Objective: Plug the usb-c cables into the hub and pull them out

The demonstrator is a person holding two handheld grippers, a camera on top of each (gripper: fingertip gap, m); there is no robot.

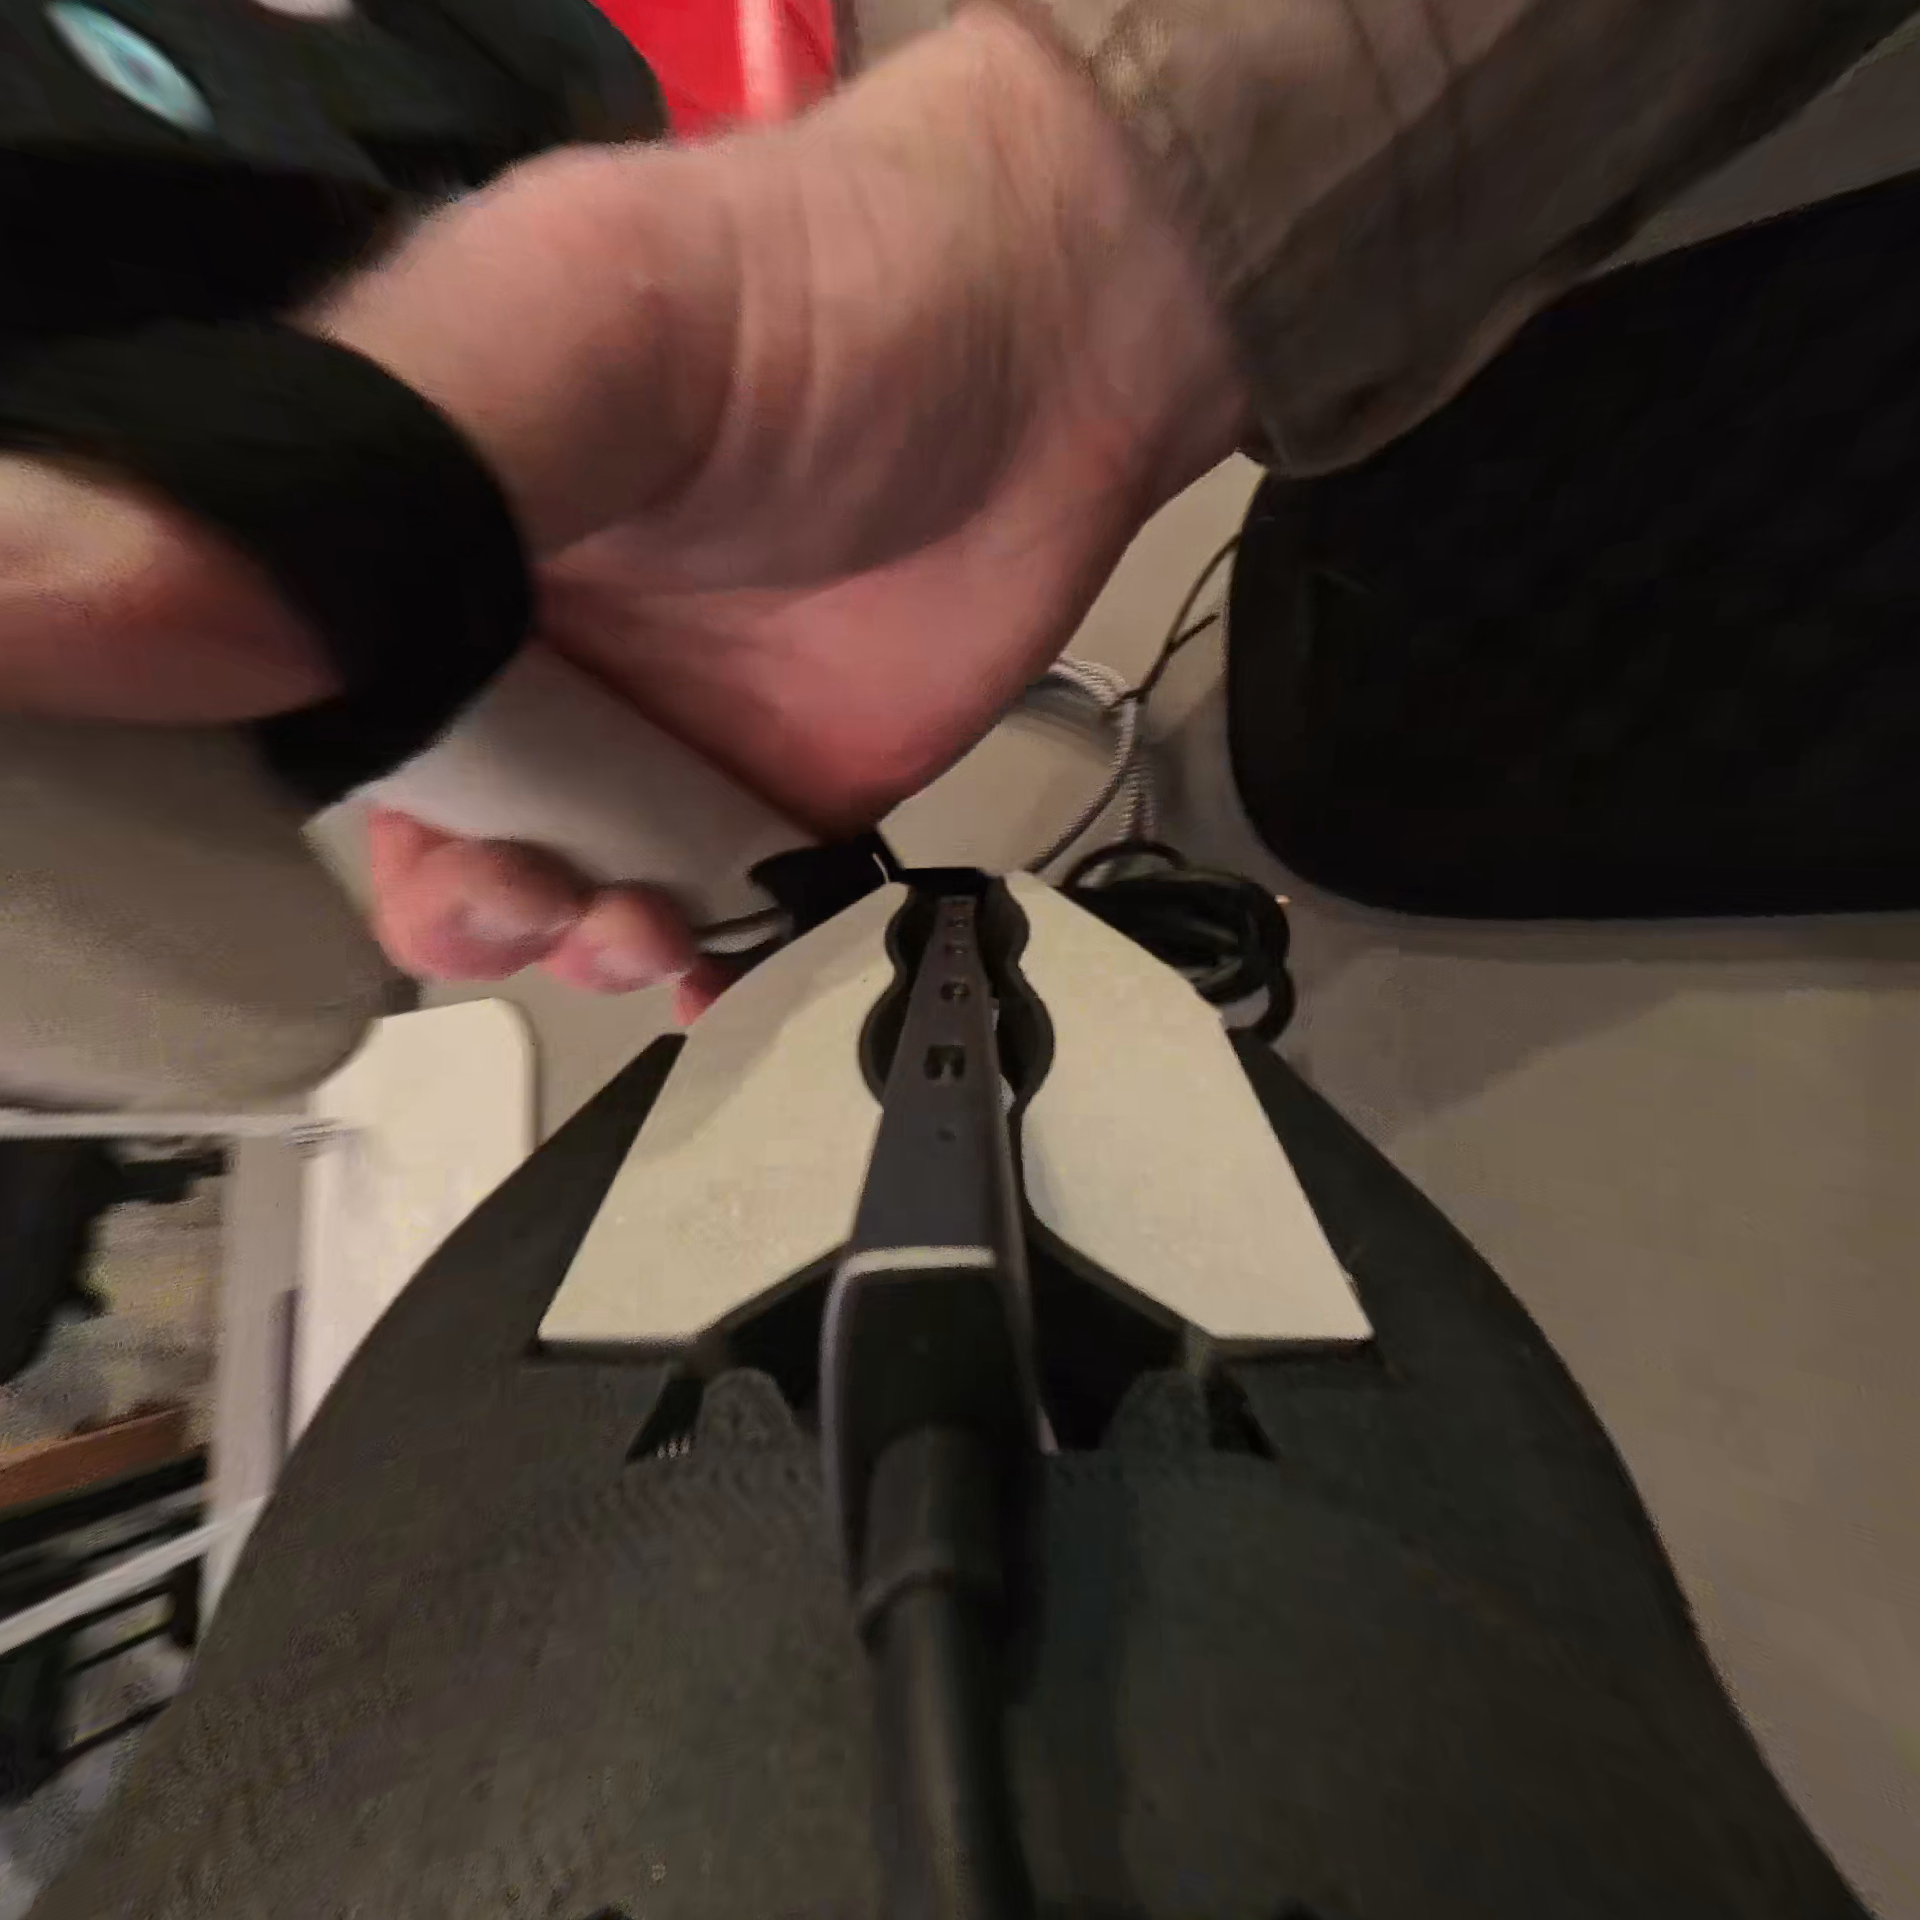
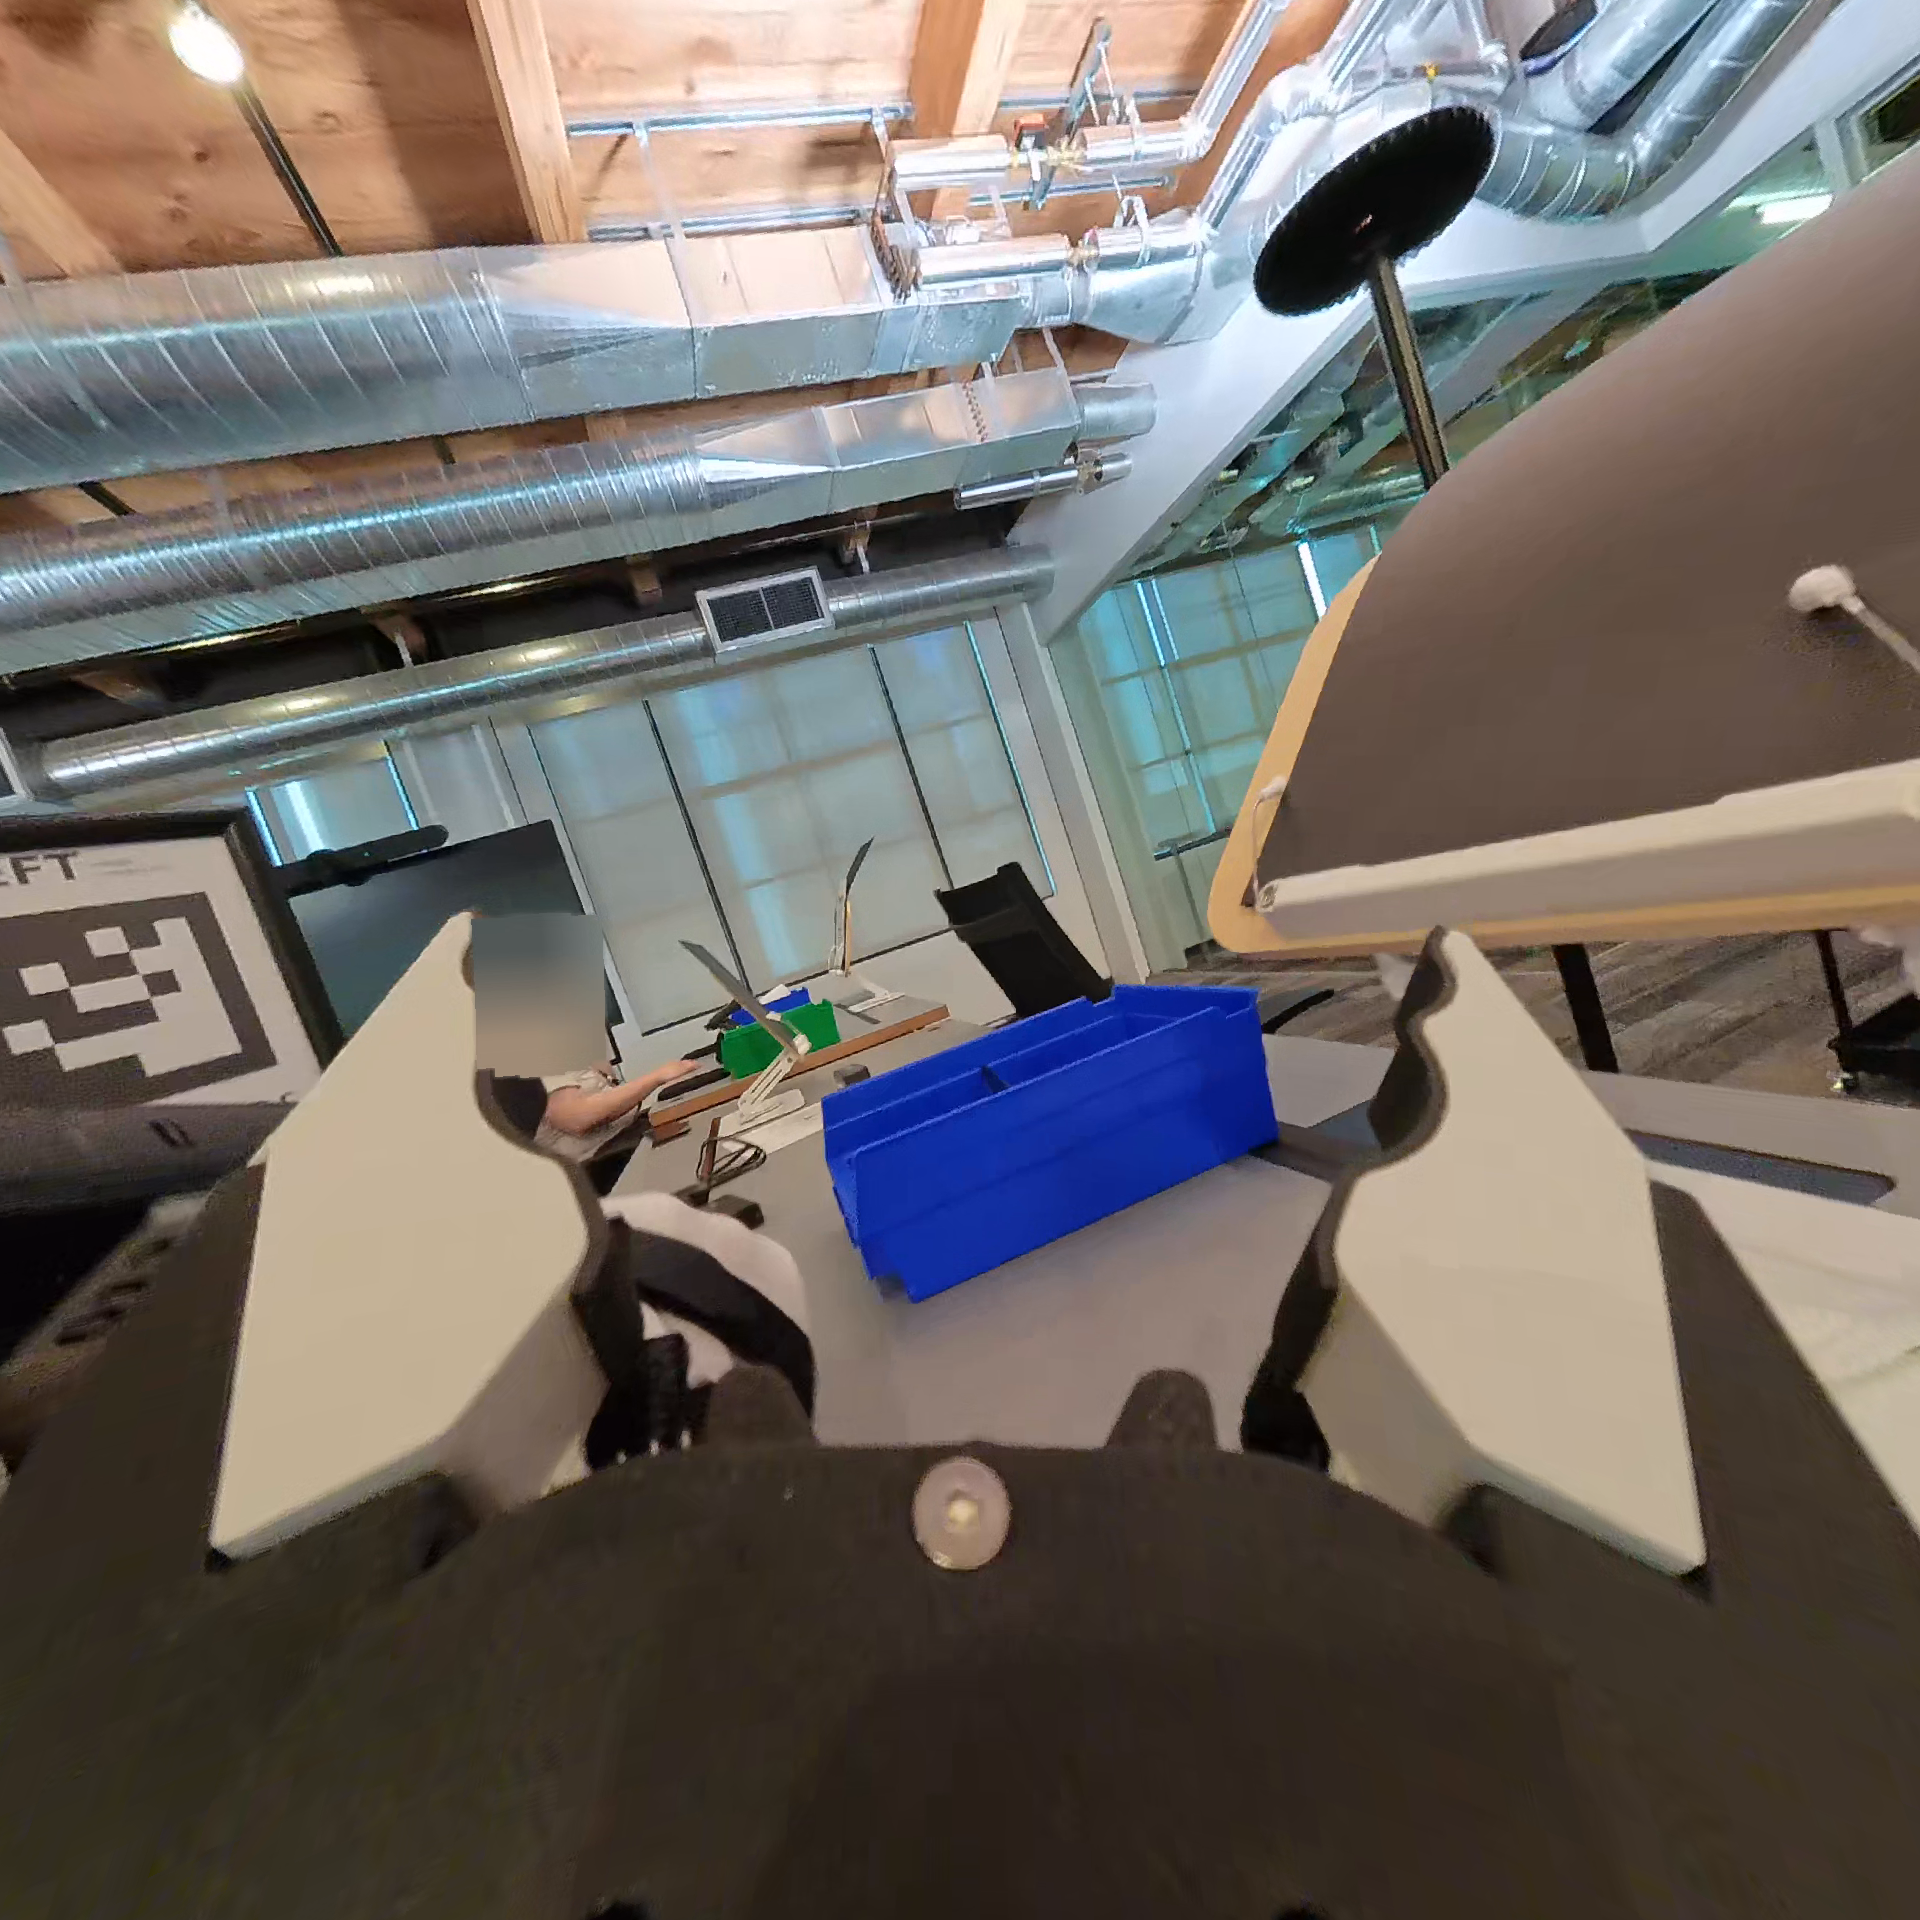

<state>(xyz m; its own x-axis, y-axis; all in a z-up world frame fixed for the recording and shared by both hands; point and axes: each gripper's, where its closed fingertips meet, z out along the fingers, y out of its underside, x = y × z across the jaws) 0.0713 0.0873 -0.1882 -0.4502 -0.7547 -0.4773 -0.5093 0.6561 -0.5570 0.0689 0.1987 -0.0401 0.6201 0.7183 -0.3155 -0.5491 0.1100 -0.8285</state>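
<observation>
In the left wrist view my left gripper [image 1: 951, 883] is shut on a long black hub [image 1: 940, 1060], which lies lengthwise between the white fingers with its row of ports facing up. The hub's own thick black cable [image 1: 935, 1558] runs back toward the camera. A coil of black cable [image 1: 1195, 935] and a grey braided cable [image 1: 1127, 748] lie on the white surface just beyond the tips. A blurred hand [image 1: 831, 468] with a black strap crosses close above. My right gripper [image 2: 956, 940] is open and empty, tilted up toward the room.
A dark fabric object [image 1: 1558, 675] fills the right of the left wrist view. The right wrist view shows a blue bin [image 2: 1049, 1132] on a grey table [image 2: 1039, 1340], a green bin [image 2: 779, 1044], a seated person [image 2: 582, 1101], a marker board [image 2: 135, 977] and a desk underside [image 2: 1610, 623]. Spacing between my two grippers at the tips: around 15 cm.
</observation>
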